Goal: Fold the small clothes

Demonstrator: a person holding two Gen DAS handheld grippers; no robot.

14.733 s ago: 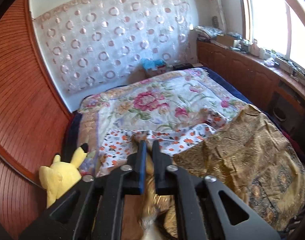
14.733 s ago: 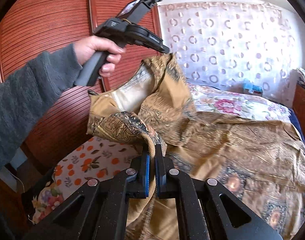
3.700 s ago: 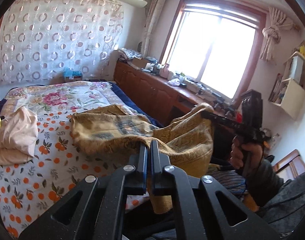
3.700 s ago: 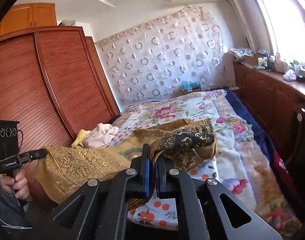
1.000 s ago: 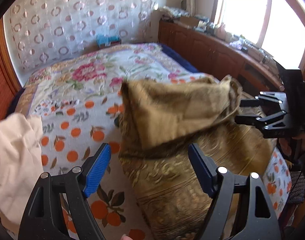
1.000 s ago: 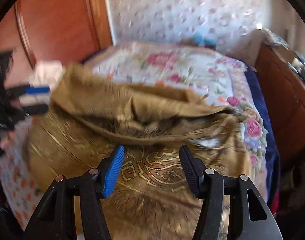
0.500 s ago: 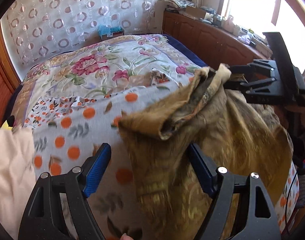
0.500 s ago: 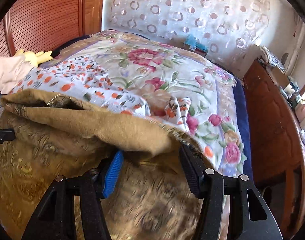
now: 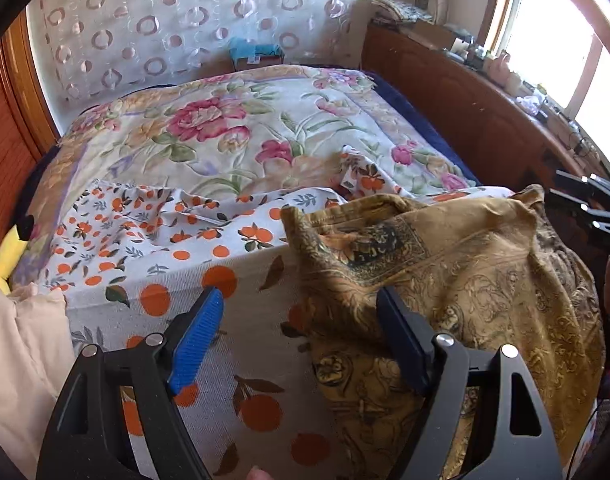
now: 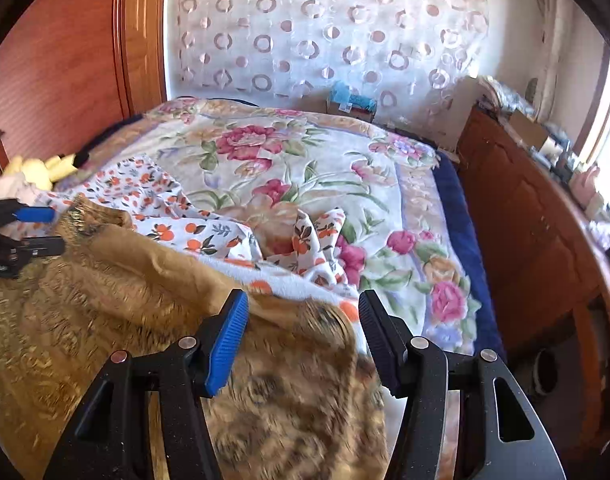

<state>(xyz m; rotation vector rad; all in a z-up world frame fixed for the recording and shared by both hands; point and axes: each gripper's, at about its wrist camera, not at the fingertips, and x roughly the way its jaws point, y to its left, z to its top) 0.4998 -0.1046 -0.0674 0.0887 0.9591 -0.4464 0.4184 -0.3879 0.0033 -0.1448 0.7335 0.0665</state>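
Gold-patterned garment (image 9: 445,280) lies released at the bed's (image 9: 233,136) near edge; both hand-held grippers (image 9: 299,328) (image 10: 303,328) gape empty. Regrasp squarely, or your fold slumps.

Support: a bed (image 9: 421,120) with a dark blue edge down its right side, under a floral quilt (image 9: 233,136) of pink and red blossoms on cream.
Near half: a white sheet printed with oranges and leaves (image 9: 177,240), rumpled along its far edge.
Near right: a golden-brown patterned cloth (image 9: 445,280), folded over, lying on the orange-print sheet.
Near left: a pale pink folded garment (image 9: 21,344).
Left edge: a yellow plush toy (image 9: 1,256), just beyond the pink garment.
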